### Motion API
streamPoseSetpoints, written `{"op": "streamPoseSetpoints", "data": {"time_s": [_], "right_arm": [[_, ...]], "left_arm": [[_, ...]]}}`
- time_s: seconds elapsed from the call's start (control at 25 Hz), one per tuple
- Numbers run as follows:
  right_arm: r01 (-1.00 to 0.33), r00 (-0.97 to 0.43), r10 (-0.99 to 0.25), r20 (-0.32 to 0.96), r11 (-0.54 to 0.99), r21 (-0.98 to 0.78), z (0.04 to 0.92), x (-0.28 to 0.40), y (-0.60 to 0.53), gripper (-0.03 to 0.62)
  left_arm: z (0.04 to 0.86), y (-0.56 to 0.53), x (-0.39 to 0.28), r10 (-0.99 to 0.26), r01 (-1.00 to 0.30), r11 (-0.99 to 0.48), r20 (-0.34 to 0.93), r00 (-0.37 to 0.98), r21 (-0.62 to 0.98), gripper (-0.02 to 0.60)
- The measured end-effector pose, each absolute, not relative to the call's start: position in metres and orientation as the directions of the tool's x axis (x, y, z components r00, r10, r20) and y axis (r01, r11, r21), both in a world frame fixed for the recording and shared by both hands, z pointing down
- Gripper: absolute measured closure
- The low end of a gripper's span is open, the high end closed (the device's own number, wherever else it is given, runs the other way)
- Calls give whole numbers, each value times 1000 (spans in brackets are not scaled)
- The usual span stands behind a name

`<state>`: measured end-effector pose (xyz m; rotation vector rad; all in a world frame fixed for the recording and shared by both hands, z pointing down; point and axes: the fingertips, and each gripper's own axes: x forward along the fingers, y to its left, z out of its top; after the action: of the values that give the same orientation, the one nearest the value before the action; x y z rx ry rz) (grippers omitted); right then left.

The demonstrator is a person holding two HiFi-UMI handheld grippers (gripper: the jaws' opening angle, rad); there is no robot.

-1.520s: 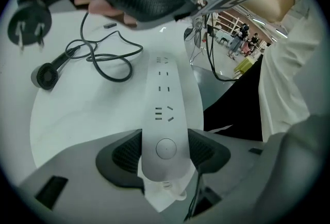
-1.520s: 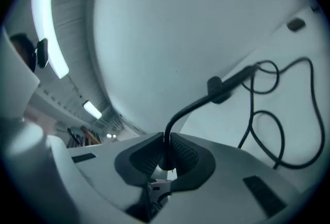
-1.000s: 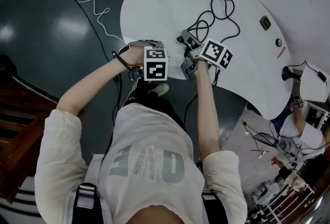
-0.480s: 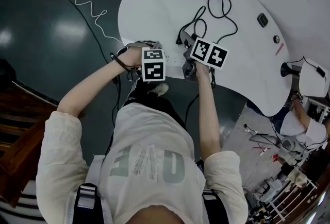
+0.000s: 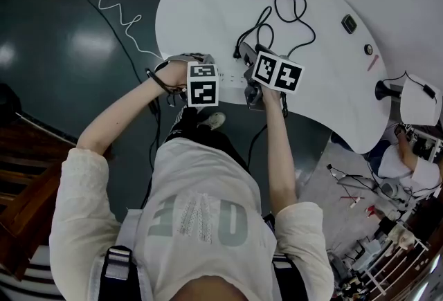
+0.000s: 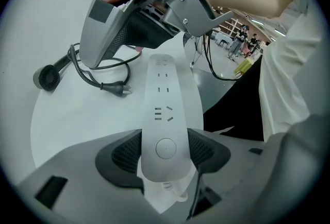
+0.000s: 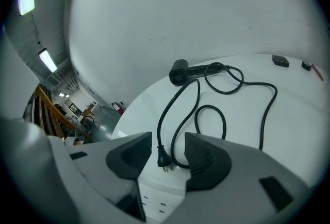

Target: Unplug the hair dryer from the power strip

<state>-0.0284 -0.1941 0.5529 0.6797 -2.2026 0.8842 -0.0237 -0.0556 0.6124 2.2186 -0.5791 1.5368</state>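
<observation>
Where the plug (image 7: 164,161) lies loose on the white table (image 7: 289,130), out of every socket and just off the far end of the power strip (image 6: 166,115), the right gripper (image 7: 168,155) frames it between jaws spread wide, gripping nothing. Its cord (image 7: 265,109) loops away from the power strip to the hair dryer (image 7: 179,72), well beyond it. The left gripper (image 6: 165,152) clamps the power strip's switch end between its 2 pads
</observation>
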Motion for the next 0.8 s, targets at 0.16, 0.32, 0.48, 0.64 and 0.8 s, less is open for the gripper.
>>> {"op": "streamPoseSetpoints", "data": {"time_s": [0.16, 0.32, 0.48, 0.64, 0.8], "right_arm": [[-657, -650, -221, 727, 643, -392, 546, -26, -193, 405], [-656, -660, -261, 704, 656, -373, 528, -24, -201, 405], [-647, -665, -336, 667, 705, -290, 492, -22, -207, 405], [-649, -692, -443, 569, 728, -222, 434, -17, -219, 405], [-673, -720, -588, 369, 722, -161, 346, -5, -234, 405]], "left_arm": [[611, -51, -22, -104, -528, -844, 941, 324, 89, 321], [599, -57, -21, -129, -520, -852, 938, 322, 61, 307], [561, -71, -18, -227, -566, -823, 893, 388, 36, 307], [487, -114, -23, -427, -682, -731, 770, 473, 13, 307], [391, -155, -29, -655, -778, -628, 553, 514, -22, 308]]}}
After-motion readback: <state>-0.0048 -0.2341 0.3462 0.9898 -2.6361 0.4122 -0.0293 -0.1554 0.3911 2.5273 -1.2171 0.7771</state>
